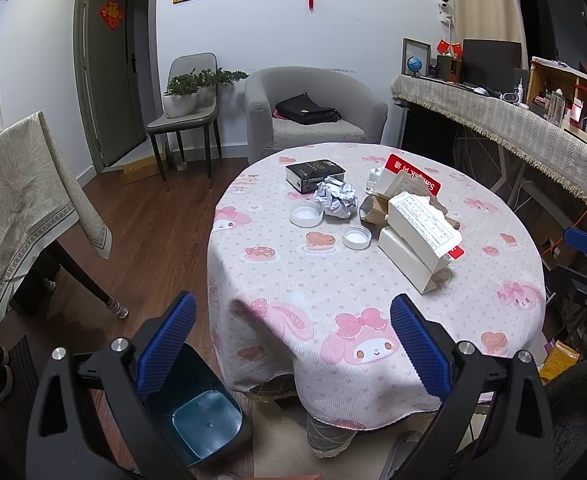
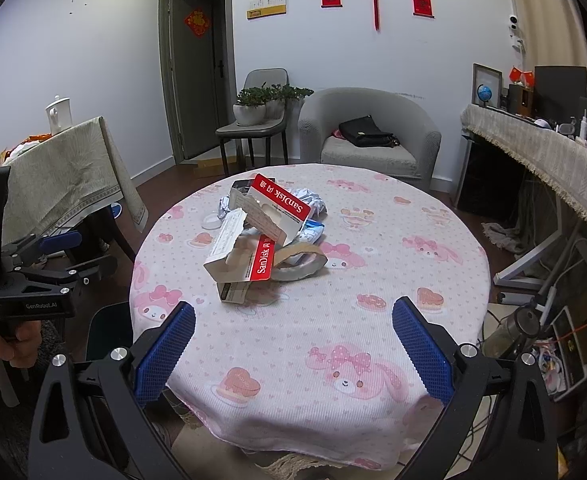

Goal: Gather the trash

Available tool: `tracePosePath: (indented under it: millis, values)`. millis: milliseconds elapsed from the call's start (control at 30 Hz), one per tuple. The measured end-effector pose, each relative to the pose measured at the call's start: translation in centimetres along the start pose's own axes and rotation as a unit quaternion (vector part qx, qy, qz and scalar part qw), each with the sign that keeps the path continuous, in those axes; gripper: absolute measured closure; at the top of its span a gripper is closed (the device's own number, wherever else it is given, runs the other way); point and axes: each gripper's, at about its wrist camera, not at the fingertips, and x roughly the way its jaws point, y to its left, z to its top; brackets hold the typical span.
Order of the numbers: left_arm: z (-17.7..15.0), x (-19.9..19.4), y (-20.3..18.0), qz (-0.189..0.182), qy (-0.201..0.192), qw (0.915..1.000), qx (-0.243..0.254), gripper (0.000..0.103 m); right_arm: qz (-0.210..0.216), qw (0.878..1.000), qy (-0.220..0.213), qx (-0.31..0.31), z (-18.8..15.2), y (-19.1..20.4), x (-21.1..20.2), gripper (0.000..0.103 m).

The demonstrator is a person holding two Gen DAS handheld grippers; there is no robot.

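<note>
Pink bunnies and hearts cover the cloth on the round bench (image 1: 293, 280), and all the trash sits in one heap near the far side of it. We hold the left hand-held gripper (image 1: 293, 344) over the near edge of the bench, with its blue fingers spread wide and nothing between them. Our right hand-held gripper (image 2: 293, 344) is spread wide and empty too, also at the near edge.

We think the job has not really begun, because nothing is picked up yet. To do this step well, we should reach for one light piece first, like the crumpled paper ball (image 1: 335, 199). It sits in the middle of the heap, just in front of the small black box (image 1: 314, 174). We should come down from above and squeeze it softly, so it does not roll away. Then we carry it to the dark bin (image 1: 197, 412), which stands on the floor below the near left edge of the bench.

Beside the ball lie two round white lids (image 1: 305, 215), flat and low, so they may be hard to pinch. Right of the ball are torn white cartons (image 1: 421, 236) stacked on each other, and a red SanDisk card pack (image 2: 281, 200) leaning on top. A curl of brown paper tape (image 2: 301, 266) pokes out under the cartons. These look loose and may slide when touched.
</note>
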Motion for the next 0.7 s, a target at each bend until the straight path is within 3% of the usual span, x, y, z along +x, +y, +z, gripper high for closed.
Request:
tracePosePath:
  millis: [700]
  values:
    - [-0.23,0.26,-0.12,0.001,0.001,1.0,0.001,0.004,0.0,1.0,0.002,0.001,-0.02,-0.13,0.28,0.003]
